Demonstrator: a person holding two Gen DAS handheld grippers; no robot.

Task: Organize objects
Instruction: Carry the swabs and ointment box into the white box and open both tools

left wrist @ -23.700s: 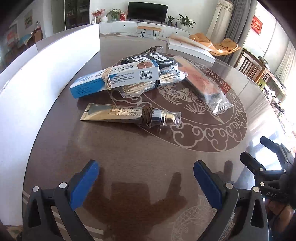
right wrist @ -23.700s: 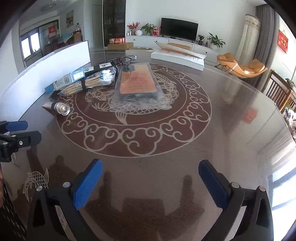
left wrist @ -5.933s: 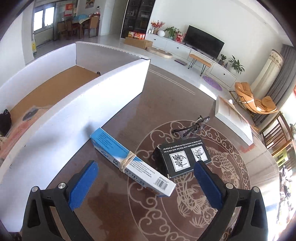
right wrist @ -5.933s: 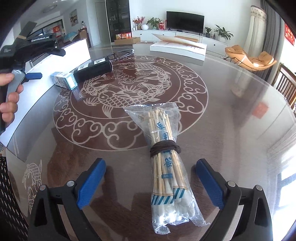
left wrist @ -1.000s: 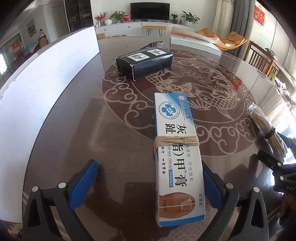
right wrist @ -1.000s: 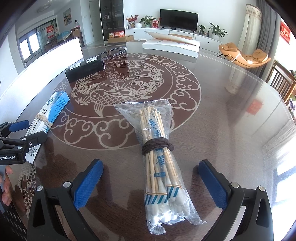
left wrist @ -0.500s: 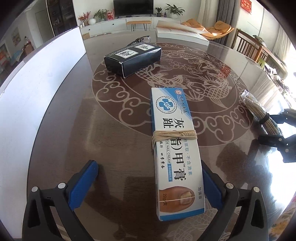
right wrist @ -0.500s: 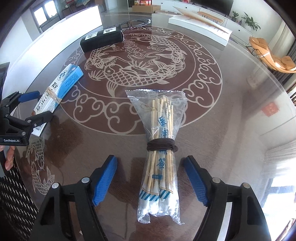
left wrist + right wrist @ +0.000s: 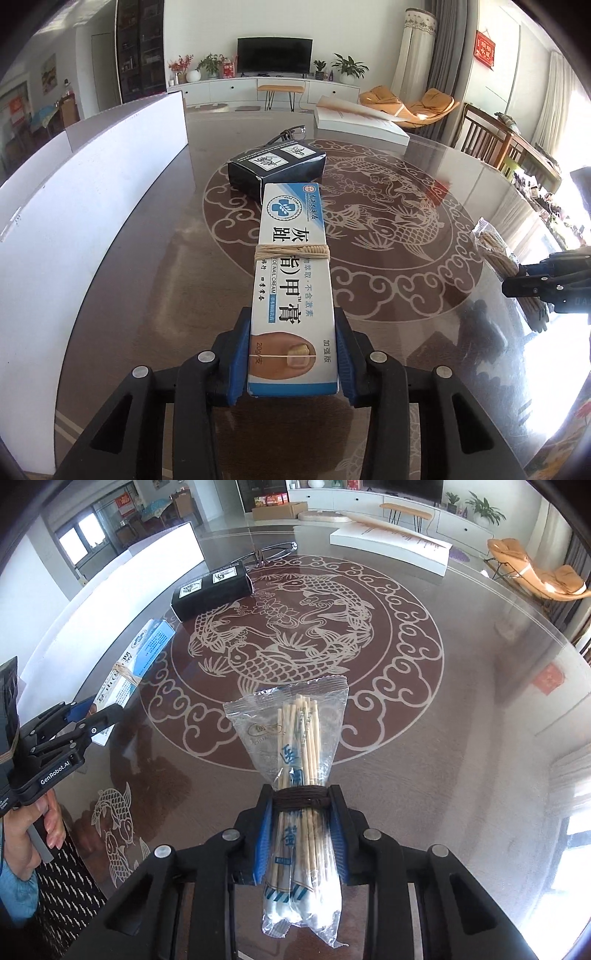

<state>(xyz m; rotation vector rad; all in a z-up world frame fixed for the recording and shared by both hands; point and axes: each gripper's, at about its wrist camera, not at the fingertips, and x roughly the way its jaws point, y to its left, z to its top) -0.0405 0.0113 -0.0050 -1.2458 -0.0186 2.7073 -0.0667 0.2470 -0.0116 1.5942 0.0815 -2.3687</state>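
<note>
A white-and-blue nail cream box (image 9: pixel 291 258), bound with a rubber band, runs lengthwise away from me. My left gripper (image 9: pixel 291 332) is closing its jaws, and the blue pads press the box's near end on both sides. That end is tilted up off the table. A clear bag of cotton swabs (image 9: pixel 295 731), tied with a brown band, sits between the closing jaws of my right gripper (image 9: pixel 301 801). Its pads squeeze the bag at the band. From the right wrist view the left gripper (image 9: pixel 85 716) and the box (image 9: pixel 140 664) show at the far left.
A black box (image 9: pixel 277 166) lies beyond the cream box, with a pair of glasses (image 9: pixel 291 133) behind it. A tall white box wall (image 9: pixel 92 192) runs along the left of the round glass table (image 9: pixel 461 738). A flat white carton (image 9: pixel 362 122) rests at the far edge.
Both grippers went from wide open to clamped: the left on the cream box, the right on the swab bag. Both hands rose a little and tilted, lifting the held ends.
</note>
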